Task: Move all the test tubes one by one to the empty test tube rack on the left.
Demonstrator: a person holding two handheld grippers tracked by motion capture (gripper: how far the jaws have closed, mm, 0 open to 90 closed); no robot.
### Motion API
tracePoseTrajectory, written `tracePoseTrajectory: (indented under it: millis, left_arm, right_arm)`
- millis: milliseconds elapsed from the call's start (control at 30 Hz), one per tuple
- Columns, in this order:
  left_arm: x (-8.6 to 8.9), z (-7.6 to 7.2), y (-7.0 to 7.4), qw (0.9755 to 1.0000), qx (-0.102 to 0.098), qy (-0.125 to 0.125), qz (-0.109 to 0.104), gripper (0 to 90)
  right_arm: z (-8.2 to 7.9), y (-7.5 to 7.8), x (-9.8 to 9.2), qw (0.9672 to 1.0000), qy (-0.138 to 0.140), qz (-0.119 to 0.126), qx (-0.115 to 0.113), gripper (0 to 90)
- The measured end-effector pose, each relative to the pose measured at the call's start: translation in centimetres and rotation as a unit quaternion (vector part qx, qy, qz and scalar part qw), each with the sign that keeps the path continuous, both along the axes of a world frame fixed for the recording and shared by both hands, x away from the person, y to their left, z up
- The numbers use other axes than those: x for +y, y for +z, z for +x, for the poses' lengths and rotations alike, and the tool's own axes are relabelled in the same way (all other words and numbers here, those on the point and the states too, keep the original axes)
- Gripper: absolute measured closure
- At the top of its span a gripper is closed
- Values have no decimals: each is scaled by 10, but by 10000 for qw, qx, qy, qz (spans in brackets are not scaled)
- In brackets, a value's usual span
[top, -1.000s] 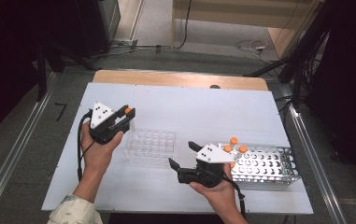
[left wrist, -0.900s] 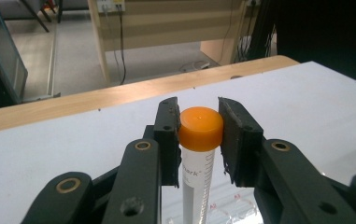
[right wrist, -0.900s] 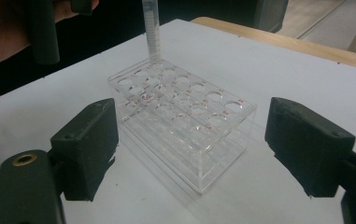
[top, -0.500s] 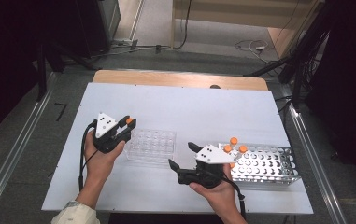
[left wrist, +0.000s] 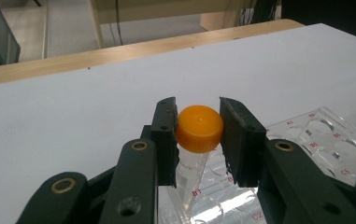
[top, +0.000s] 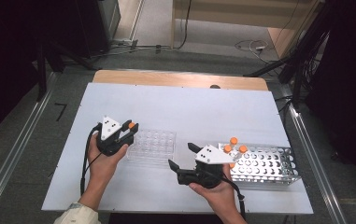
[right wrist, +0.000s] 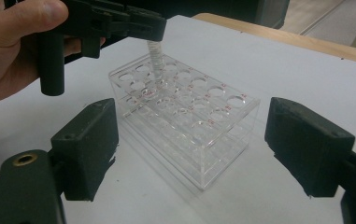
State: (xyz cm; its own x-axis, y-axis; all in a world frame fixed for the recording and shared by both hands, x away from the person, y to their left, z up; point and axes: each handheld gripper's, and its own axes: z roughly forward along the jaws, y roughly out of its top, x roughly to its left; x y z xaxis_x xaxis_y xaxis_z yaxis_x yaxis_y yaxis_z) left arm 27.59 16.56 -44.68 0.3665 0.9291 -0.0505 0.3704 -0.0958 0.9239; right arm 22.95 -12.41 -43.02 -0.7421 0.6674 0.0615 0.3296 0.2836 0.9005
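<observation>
Two grippers work over the white table in the high view: the left gripper, held in the person's left hand, sits at the left end of the clear rack with an orange-capped tube showing between its tips, while the right gripper, in the right hand, lies lower on the table just left of the metal rack, its jaws spread and pointing left with nothing between them. Three more orange-capped tubes stand at the near left corner of that metal rack. Seen from the left gripper view, the left gripper pinches the tube's orange cap between both pads, which press on its sides; the jaws have just been opening a touch, yet the cap is gripped. The tube hangs upright below the cap, its tapered tip at a well near the B1 mark of the clear rack; how deep it sits I cannot tell. From the right gripper view, the right gripper stands wide apart, empty, framing the clear rack ahead of it. Beyond, the left hand brings its gripper over the rack's far corner, and the tube reaches down from it into a well there.
</observation>
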Motion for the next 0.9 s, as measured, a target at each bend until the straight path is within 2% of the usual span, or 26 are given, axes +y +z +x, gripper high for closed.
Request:
tracePoseTrajectory:
  millis: [133,233,400,500,700,900]
  left_arm:
    - [0,0,1,9999,27,-80,-128,578]
    - [-1,-1,3,9998,35,-111,-167,447]
    - [-2,-3,6,9998,0,38,-208,266]
    - [-2,-7,9,9991,-48,61,-409,221]
    - [-3,-14,14,9982,-113,-49,-588,194]
    - [-3,-18,17,9981,-179,-50,-587,186]
  right_arm:
    - [0,0,0,10000,12,4,-14,162]
    - [0,0,0,10000,13,12,-12,161]
    - [-1,1,-1,10000,8,24,-30,161]
    - [-2,2,-3,10000,-11,40,-46,161]
    - [-6,8,-12,9998,-65,99,-137,162]
    - [-7,16,-33,9991,-263,192,-253,162]
